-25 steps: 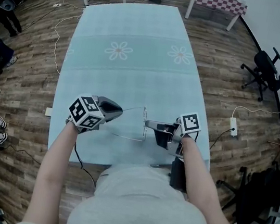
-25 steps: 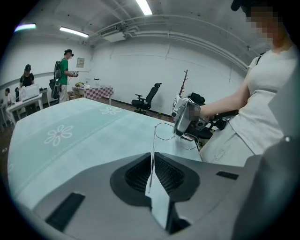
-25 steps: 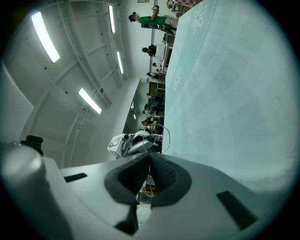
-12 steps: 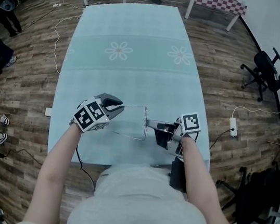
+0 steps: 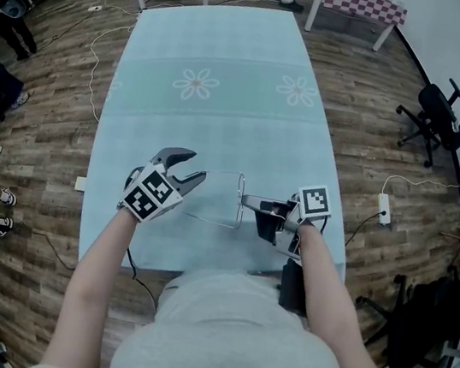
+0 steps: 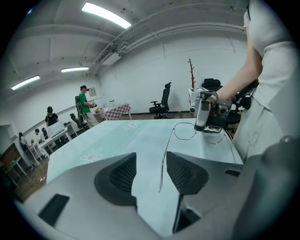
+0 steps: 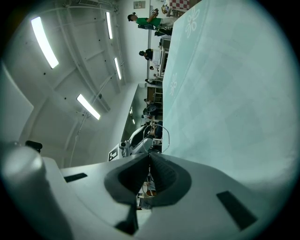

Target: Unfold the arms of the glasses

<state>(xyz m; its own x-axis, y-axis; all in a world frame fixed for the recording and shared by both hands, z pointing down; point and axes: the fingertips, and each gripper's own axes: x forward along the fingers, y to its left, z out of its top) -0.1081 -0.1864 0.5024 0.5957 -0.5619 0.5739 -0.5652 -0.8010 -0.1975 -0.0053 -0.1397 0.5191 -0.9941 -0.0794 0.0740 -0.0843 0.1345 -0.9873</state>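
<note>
Thin wire-rimmed glasses [image 5: 240, 196] hang just above the pale blue table [image 5: 224, 57], their front pinched in my right gripper [image 5: 247, 201], which is shut on it. In the right gripper view the pads [image 7: 157, 171] meet on the rim. Both arms of the glasses point left toward my left gripper [image 5: 191, 167]. That gripper's jaws have just been opening and now stand wide. In the left gripper view one glasses arm [image 6: 165, 157] runs through the gap of the left gripper [image 6: 151, 159] without touching either pad. The lenses [image 6: 183, 132] show beyond it, below the right gripper [image 6: 202, 123].
The table has flower prints [image 5: 195, 84] across its far half. A black office chair [image 5: 444, 113] and a power strip [image 5: 384, 208] sit on the wooden floor to the right. Other tables and standing people are at the far end of the room.
The left gripper's jaws went from shut on the tip of the glasses' upper arm to wide open, letting it go. That hand rolled and shifted slightly right. The right gripper stayed still.
</note>
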